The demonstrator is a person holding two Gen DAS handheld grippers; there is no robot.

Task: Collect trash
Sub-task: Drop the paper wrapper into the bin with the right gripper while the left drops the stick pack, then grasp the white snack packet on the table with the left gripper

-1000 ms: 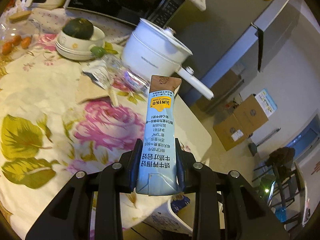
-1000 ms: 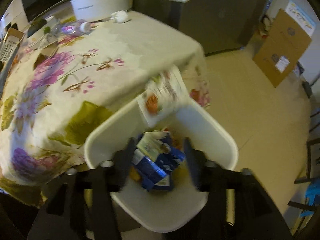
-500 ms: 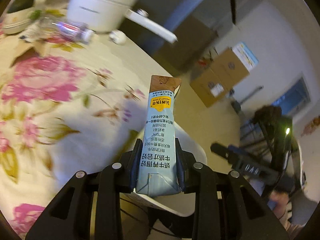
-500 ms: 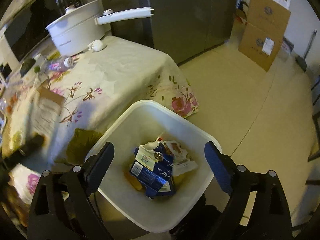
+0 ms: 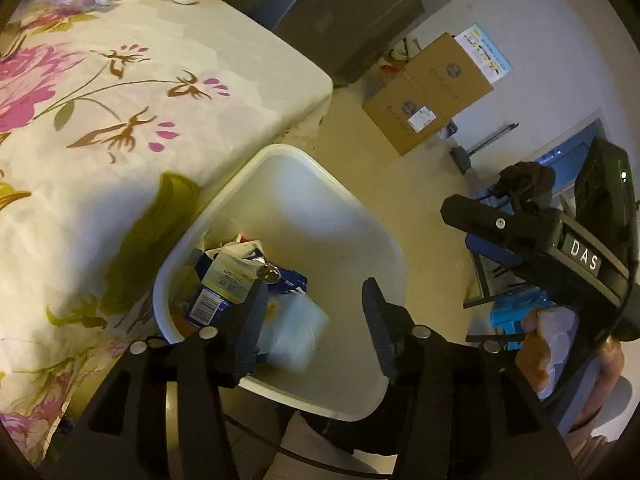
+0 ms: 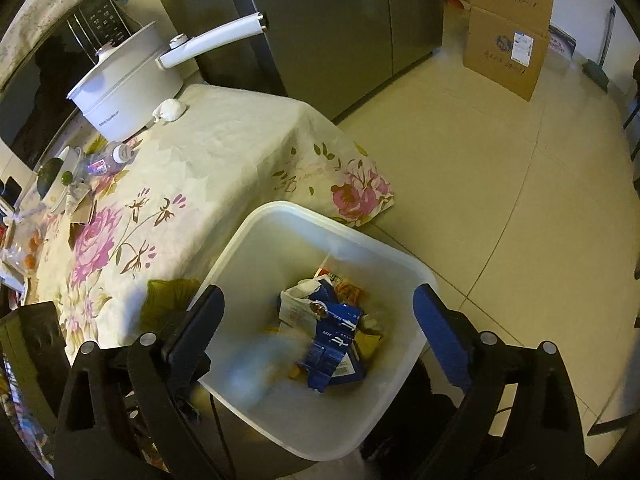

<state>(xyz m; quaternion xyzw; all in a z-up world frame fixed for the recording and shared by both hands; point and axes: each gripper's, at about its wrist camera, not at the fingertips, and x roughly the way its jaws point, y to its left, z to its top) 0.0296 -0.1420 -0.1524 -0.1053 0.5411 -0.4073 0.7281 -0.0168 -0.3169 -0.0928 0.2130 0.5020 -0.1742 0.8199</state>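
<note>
A white trash bin stands on the floor beside the table, also in the right wrist view. It holds blue and white cartons and wrappers. A pale blue milk carton shows blurred inside the bin, falling; it shows as a blur in the right wrist view. My left gripper is open and empty above the bin. My right gripper is open and empty above the bin; its body shows in the left wrist view.
The table has a floral cloth. On it are a white pot with a long handle, a crumpled tissue, a plastic bottle and bowls. Cardboard boxes stand on the tiled floor.
My left gripper swung from the table to above the bin, opened and let go of the pale blue carton, which drops into the bin. My right gripper stays open over the bin.
</note>
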